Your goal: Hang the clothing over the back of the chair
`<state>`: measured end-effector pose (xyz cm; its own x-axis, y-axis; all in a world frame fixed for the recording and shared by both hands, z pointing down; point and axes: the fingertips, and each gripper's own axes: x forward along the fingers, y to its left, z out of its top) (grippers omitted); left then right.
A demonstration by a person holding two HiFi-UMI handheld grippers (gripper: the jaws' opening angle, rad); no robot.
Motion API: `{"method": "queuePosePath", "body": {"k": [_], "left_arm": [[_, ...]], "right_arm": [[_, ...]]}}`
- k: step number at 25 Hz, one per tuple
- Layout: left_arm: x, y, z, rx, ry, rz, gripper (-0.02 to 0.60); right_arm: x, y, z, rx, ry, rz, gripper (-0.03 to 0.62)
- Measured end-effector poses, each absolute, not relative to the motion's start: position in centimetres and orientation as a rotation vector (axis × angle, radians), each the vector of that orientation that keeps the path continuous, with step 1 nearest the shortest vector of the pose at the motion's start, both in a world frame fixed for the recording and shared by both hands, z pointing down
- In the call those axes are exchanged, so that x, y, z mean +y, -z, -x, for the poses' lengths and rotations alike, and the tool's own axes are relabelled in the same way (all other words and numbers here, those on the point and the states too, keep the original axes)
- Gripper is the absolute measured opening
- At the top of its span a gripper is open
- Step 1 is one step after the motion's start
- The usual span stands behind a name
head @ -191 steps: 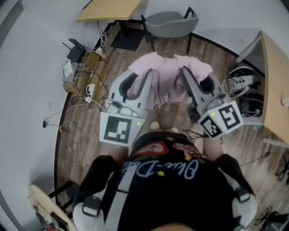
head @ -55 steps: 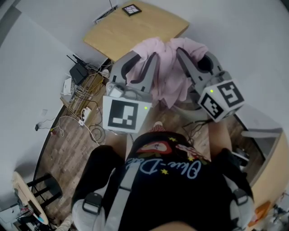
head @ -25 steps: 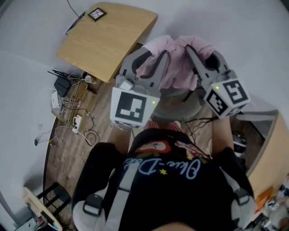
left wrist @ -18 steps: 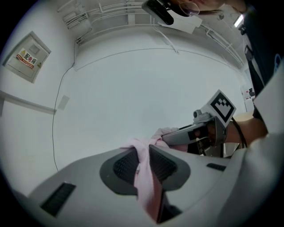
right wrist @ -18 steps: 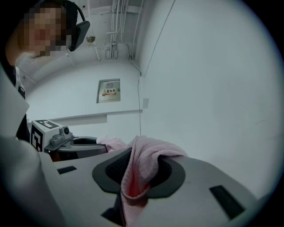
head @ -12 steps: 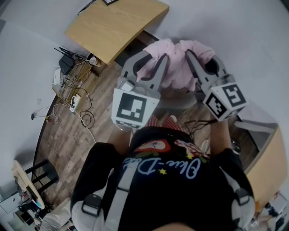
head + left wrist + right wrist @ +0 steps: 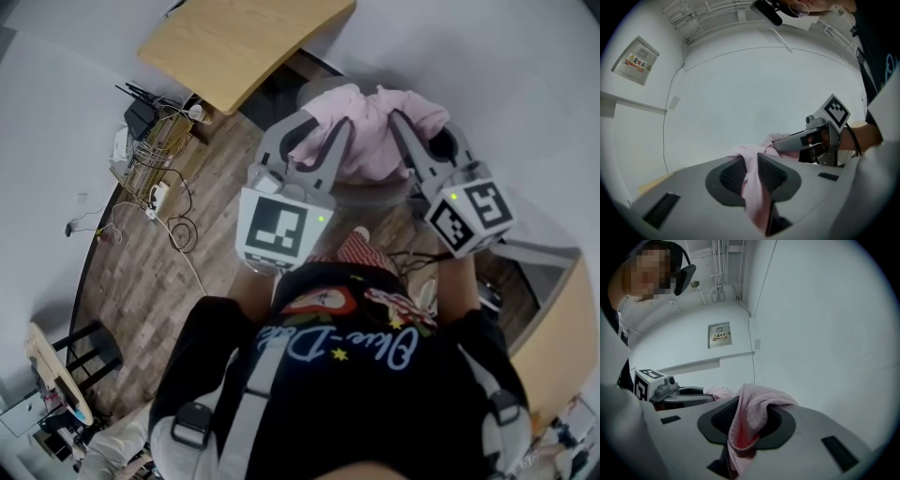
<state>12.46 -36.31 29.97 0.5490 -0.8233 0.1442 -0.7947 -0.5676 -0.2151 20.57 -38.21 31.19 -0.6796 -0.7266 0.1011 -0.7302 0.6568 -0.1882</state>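
The pink clothing (image 7: 370, 131) hangs bunched between my two grippers, right above the grey chair (image 7: 373, 195). My left gripper (image 7: 323, 131) is shut on the garment's left part, and my right gripper (image 7: 420, 127) is shut on its right part. In the left gripper view a fold of the pink clothing (image 7: 753, 187) is pinched between the two pads, with the right gripper (image 7: 820, 136) beyond it. The right gripper view shows the pink clothing (image 7: 750, 420) clamped in the jaws and spilling over them. Most of the chair is hidden under the cloth.
A wooden table (image 7: 244, 37) stands at the back left by the white wall. A router and tangled cables (image 7: 150, 131) lie on the wood floor to the left. Another wooden desk (image 7: 553, 328) edges in at the right, and a dark stool (image 7: 84, 356) at the lower left.
Both grippers have come down and forward together with the pink clothing, which now lies closer over the grey chair. The grip on the cloth is the same.
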Motion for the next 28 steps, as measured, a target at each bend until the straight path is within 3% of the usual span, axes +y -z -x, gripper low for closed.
{"method": "queuePosePath", "body": {"k": [14,28], "left_arm": [[-31.0,-28.0,-10.0,1.257,0.301,2.696,0.073],[-22.3,-31.9,-9.4,1.166,0.302,2.771,0.074]], "right_arm": [[-31.9,-29.0,-18.3,-2.808,-0.312,-1.359,0.083],[-22.3,-32.3,-17.9,-2.784,-0.332,-1.403,0.084]]}}
